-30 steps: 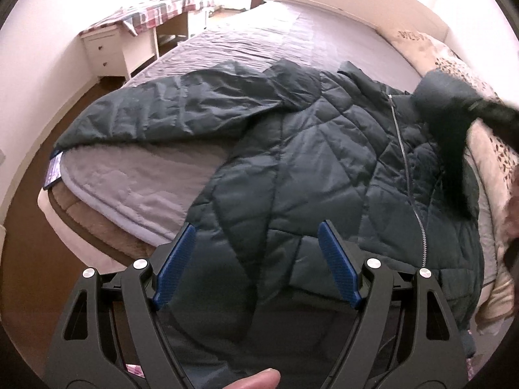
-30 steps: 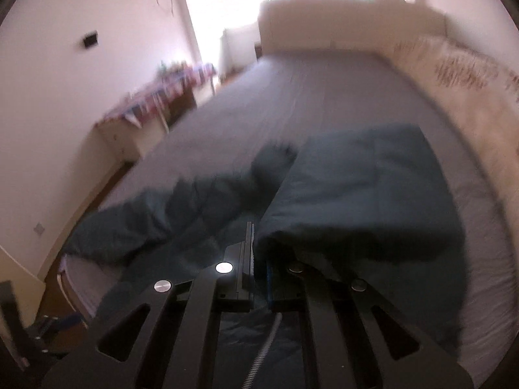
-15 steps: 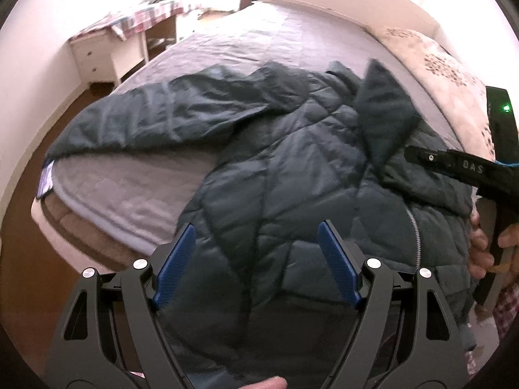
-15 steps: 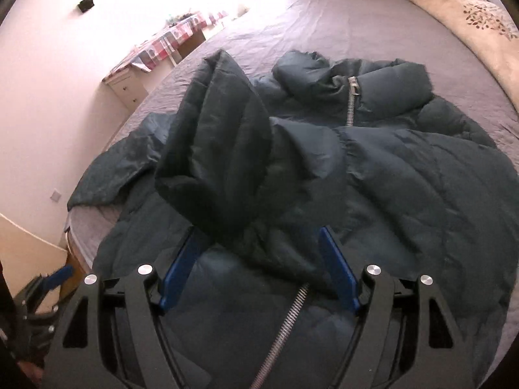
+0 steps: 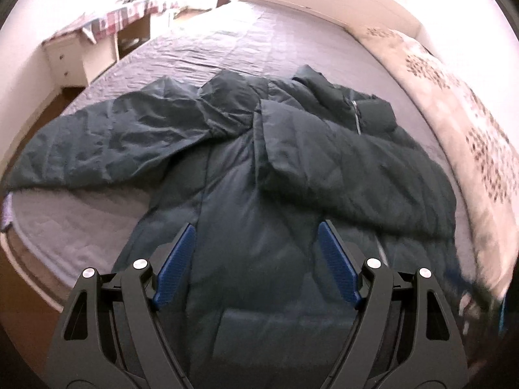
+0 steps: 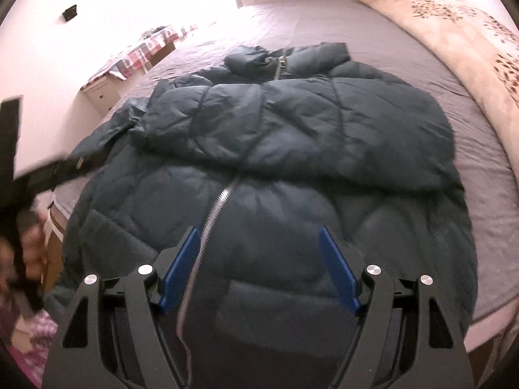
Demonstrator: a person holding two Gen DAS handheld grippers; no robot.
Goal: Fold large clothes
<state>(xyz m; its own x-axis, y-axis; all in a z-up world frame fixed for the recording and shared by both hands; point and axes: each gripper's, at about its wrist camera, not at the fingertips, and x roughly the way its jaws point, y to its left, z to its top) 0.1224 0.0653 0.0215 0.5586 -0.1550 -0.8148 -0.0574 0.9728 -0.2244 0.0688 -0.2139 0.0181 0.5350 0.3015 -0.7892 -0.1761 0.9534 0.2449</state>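
A dark quilted jacket (image 6: 275, 168) lies zipped on the bed (image 6: 373, 32), collar far, hem nearest me. 1 sleeve (image 5: 324, 162) is folded across the chest; the other sleeve (image 5: 97, 142) stretches left, nearer my left gripper (image 5: 256, 262). My right gripper (image 6: 259, 265) has just opened; both jaws are spread, empty.

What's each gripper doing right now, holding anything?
Left gripper: open, holding nothing, over the jacket.
Right gripper: open, empty, jaws just opened.
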